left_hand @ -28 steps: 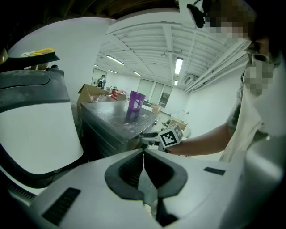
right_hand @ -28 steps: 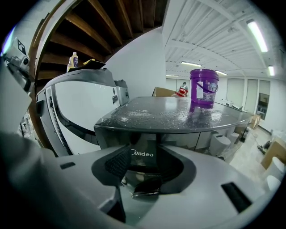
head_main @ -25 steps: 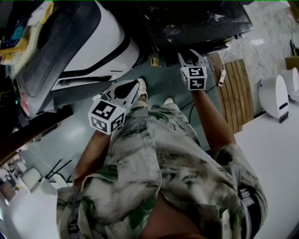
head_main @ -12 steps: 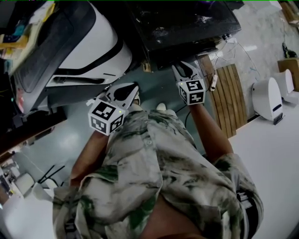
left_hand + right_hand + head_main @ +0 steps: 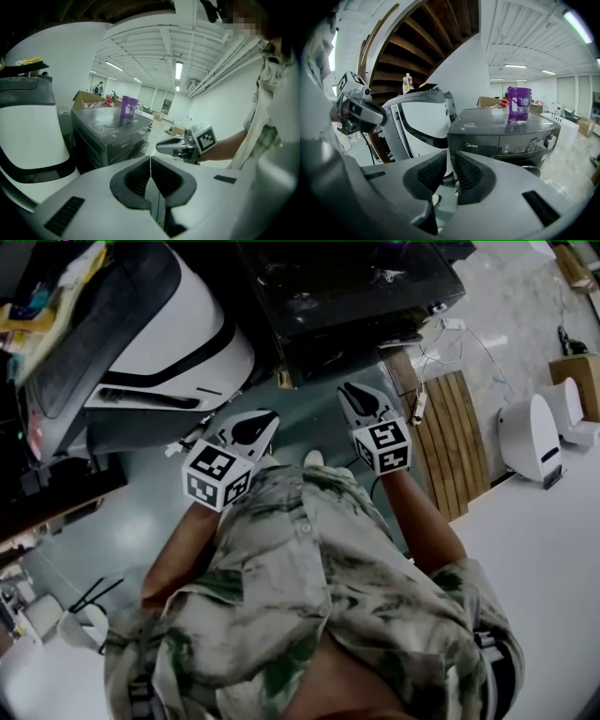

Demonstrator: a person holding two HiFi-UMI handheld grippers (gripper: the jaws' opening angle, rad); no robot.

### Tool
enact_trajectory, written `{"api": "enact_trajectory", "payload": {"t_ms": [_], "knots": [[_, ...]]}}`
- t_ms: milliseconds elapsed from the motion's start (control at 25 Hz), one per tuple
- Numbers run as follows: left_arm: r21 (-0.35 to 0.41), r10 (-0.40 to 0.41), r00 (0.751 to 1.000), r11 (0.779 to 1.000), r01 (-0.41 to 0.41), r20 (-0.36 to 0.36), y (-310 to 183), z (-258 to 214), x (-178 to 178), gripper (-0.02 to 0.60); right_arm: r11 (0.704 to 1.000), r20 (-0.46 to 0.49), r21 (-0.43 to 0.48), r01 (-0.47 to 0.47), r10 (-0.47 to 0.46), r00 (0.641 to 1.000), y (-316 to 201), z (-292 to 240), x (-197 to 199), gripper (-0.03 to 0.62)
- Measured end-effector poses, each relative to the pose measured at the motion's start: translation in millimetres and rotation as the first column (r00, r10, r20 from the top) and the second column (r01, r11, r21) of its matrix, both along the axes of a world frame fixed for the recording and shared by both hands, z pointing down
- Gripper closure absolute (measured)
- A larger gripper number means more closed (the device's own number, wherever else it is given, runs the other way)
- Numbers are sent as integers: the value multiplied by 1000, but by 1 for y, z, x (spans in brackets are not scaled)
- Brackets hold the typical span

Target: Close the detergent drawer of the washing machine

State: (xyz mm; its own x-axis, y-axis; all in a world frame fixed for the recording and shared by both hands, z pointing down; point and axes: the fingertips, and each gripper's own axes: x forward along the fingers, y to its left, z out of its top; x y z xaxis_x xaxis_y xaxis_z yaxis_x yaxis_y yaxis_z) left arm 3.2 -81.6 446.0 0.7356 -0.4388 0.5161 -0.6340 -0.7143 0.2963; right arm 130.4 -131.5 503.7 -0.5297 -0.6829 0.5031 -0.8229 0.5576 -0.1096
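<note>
The dark grey washing machine [image 5: 356,287] stands ahead of me, also in the right gripper view [image 5: 506,136] and the left gripper view [image 5: 108,136]. Its control panel's left part, with the logo [image 5: 473,146], looks flush with the front. My right gripper [image 5: 361,401] hangs in the air short of the machine. Its jaws have just been closing, leaving a thin slit [image 5: 451,164] with nothing between them. My left gripper [image 5: 253,427] floats beside it, its jaws shut on nothing [image 5: 150,161]. The right gripper [image 5: 173,146] also shows in the left gripper view.
A purple jug [image 5: 519,101] stands on the machine's top. A large white appliance [image 5: 169,343] is at the left with a bottle [image 5: 408,83] on it. On the floor to the right lie a slatted wooden board [image 5: 450,437] and cables; a white device [image 5: 530,437] sits by a white surface [image 5: 544,549].
Both grippers have drawn back from the washing machine toward the person's body, the right one more. The machine now sits farther from the right gripper's tips.
</note>
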Motion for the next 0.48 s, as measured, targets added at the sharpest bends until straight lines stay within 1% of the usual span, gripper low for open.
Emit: {"api": "enact_trajectory", "payload": {"t_ms": [160,320,480], "knots": [[9,7,1000,1000,-7,-6,12,-3,12,557,999,-19,12,40,-39,999,26,-13,2,529],[16,10,1000,1000,-10,0,23,-2,19,557,998,-9,-3,61,-61,998,48,-23,4,535],[20,10,1000,1000,-10,12,37,2,22,557,996,-28,-5,88,-88,996,69,-27,6,544]]}}
